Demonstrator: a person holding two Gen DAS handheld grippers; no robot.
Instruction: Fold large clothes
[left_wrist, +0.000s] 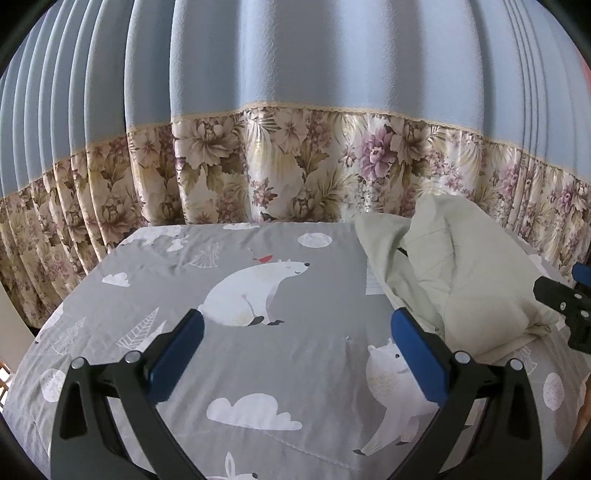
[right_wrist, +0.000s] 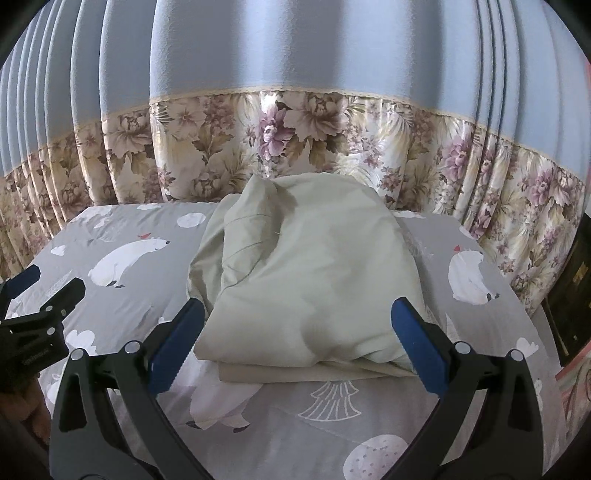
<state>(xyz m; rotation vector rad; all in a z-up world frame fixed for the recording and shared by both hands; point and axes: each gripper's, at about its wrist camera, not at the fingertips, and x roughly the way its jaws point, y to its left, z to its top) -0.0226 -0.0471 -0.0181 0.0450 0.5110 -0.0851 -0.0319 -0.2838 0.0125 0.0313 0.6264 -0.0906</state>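
A pale cream-green garment (right_wrist: 306, 280) lies bunched in a loose folded heap on the grey polar-bear bedspread (right_wrist: 369, 417). My right gripper (right_wrist: 297, 314) stands open just in front of the heap, its blue pads either side of the near edge, holding nothing. In the left wrist view the same garment (left_wrist: 454, 280) sits at the right. My left gripper (left_wrist: 295, 325) is open over bare bedspread (left_wrist: 184, 280), left of the cloth. Each gripper shows at the edge of the other's view: the right gripper (left_wrist: 565, 295), the left gripper (right_wrist: 40, 291).
A blue curtain with a floral lower band (left_wrist: 280, 162) hangs close behind the far edge of the bed. A dark piece of furniture (right_wrist: 572, 295) stands at the right side of the bed. The bedspread left of the garment is flat.
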